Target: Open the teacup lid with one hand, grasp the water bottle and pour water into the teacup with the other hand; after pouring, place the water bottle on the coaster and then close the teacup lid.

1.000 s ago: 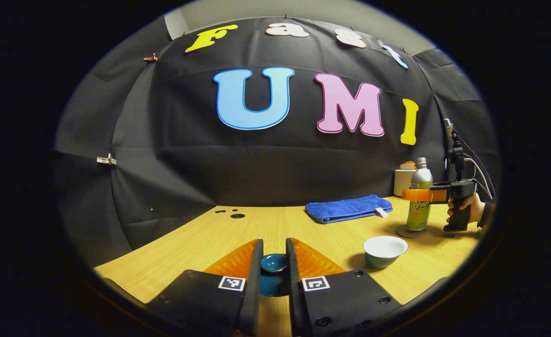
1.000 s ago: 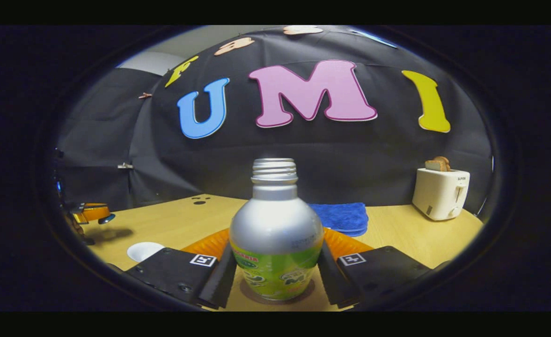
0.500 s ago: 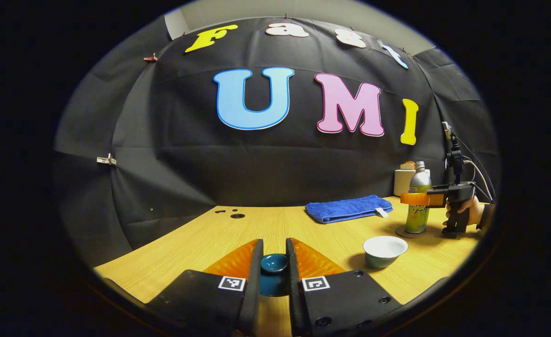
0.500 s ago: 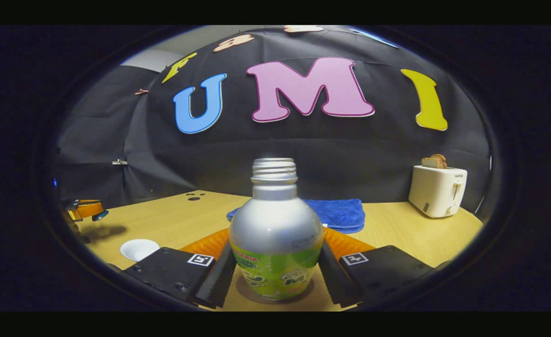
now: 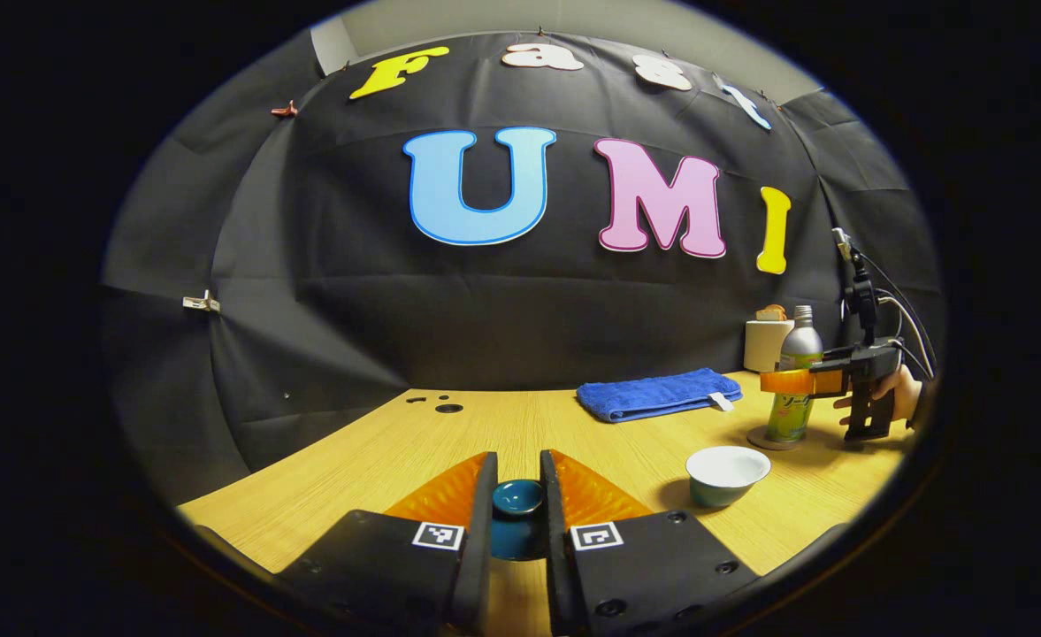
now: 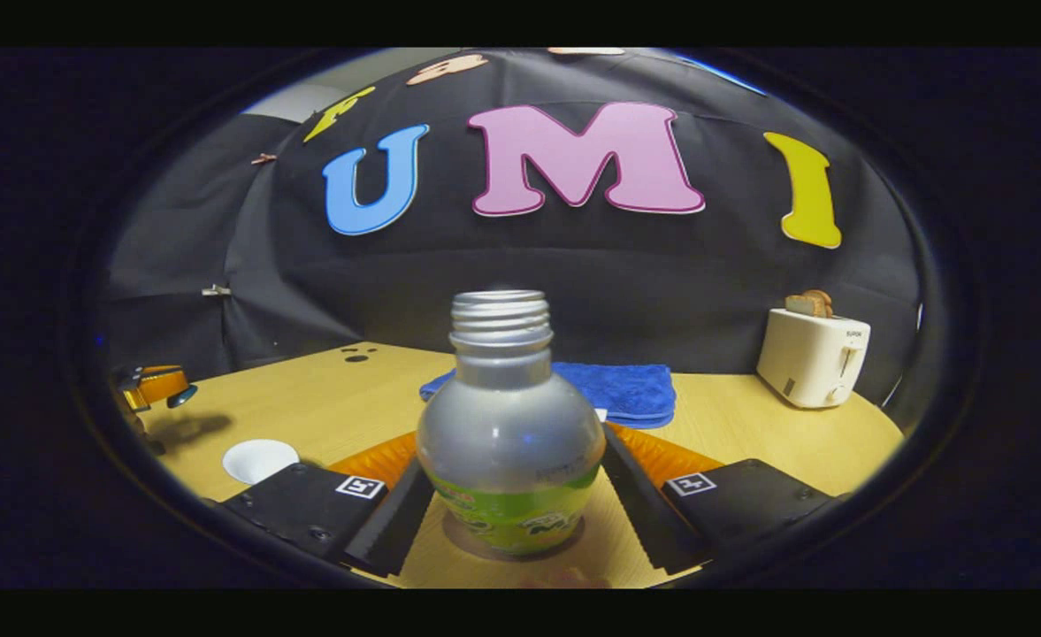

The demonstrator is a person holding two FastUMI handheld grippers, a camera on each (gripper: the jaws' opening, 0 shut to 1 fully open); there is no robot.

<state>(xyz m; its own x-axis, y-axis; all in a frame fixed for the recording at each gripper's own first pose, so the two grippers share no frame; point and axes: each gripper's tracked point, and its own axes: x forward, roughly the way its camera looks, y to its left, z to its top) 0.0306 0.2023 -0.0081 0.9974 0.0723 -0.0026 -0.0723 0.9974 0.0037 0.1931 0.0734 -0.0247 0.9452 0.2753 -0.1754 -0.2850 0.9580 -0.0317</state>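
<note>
The bottle [image 6: 509, 425] stands capless on the coaster [image 6: 513, 547] at lower centre of the right gripper view, most of the coaster hidden under it. The right gripper [image 6: 520, 504] has its jaws apart, clear of the bottle. At bottom centre of the left gripper view, the left gripper [image 5: 517, 513] is clamped on the lid [image 5: 518, 497], its lower part hidden. The open teacup [image 5: 728, 473] sits lower right on the table [image 5: 502, 433].

The left gripper view sits low over the bench [image 5: 485, 425], facing the far wall, the teacup [image 5: 727, 473] near on its right. The right gripper view looks the same way from close behind the water bottle [image 6: 509, 433]. Both share the blue towel [image 5: 657, 394] and toaster [image 6: 812, 358].
</note>
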